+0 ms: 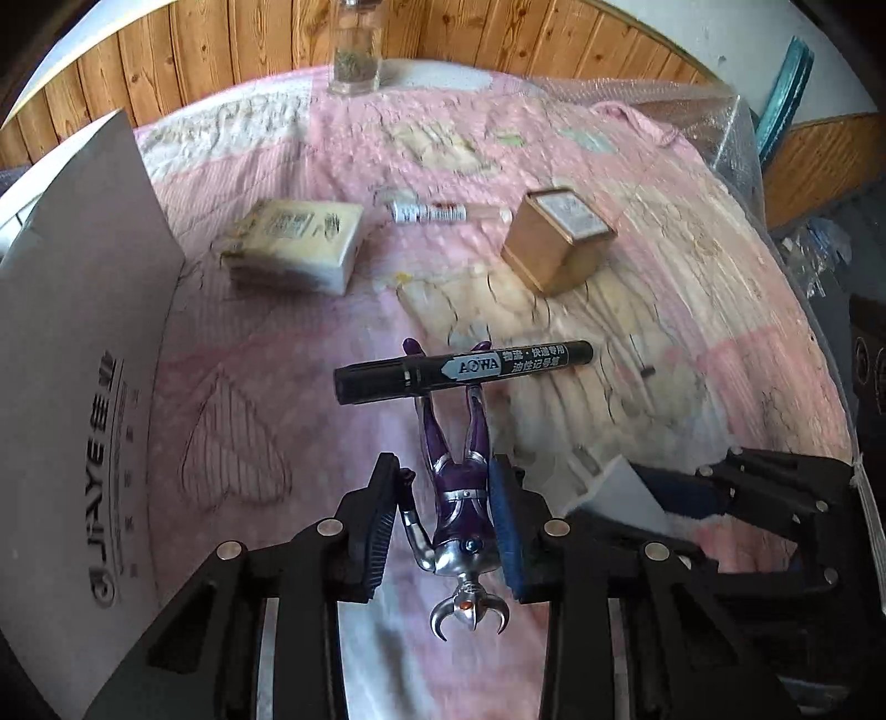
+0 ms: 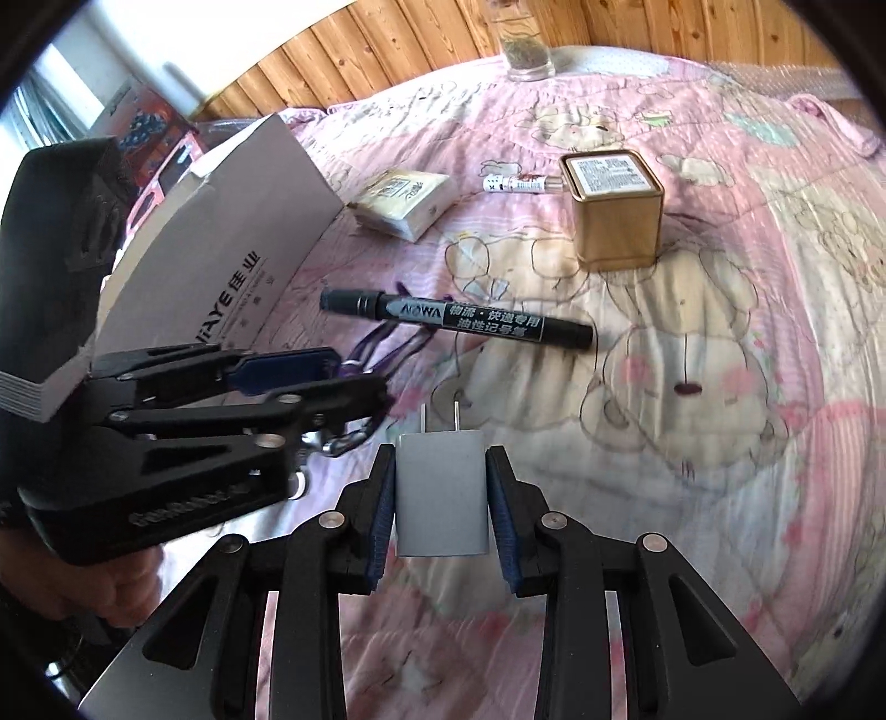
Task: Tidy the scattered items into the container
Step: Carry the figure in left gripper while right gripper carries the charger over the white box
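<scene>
I am working in a home, in what looks like a bedroom. Under my tongs lies a pink quilt [image 2: 692, 232] printed with cartoon bears, spread like bedding. Behind it runs a wall of varnished wooden boards [image 1: 498, 33], with a white wall above. Household odds and ends lie on the quilt: a pack of tissues [image 1: 296, 243], a gold tin [image 2: 617, 207], a black marker [image 2: 459, 318], and a glass jar [image 1: 354, 50] at the far edge. A white cardboard box [image 2: 221, 260] stands at the left.
</scene>
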`<action>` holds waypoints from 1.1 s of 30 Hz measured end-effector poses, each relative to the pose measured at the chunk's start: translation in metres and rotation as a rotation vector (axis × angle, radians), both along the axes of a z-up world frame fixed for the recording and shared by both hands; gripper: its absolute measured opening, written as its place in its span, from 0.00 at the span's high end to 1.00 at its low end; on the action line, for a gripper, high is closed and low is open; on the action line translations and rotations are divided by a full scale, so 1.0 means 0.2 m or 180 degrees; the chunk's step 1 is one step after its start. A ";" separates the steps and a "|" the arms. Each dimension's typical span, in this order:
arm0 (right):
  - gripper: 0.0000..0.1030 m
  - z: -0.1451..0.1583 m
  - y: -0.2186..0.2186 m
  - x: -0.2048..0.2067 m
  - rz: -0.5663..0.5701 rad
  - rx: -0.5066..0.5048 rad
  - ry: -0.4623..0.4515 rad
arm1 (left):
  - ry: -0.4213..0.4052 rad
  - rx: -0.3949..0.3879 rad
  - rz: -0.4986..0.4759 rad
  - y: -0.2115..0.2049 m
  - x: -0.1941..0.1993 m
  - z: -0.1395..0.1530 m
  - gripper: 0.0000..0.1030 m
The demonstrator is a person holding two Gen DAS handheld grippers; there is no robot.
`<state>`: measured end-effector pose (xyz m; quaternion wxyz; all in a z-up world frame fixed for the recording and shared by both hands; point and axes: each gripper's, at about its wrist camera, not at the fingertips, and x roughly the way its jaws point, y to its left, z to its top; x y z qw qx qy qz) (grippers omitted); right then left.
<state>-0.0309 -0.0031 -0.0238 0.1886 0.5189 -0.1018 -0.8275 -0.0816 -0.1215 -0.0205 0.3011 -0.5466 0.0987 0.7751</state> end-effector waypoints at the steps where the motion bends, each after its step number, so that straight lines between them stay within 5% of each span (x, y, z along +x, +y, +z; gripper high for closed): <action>1: 0.67 0.00 0.00 0.00 -0.0016 -0.0014 0.0008 | 0.0010 0.0001 -0.0005 -0.01 0.01 0.03 0.67; 6: 0.68 0.04 -0.04 0.05 -0.0040 -0.0012 0.0034 | 0.0314 0.0035 0.0037 -0.07 0.05 0.21 0.67; 33: 0.67 0.24 -0.23 0.39 0.0055 -0.0050 0.0232 | 0.0526 0.0222 0.0154 -0.34 0.46 0.43 0.67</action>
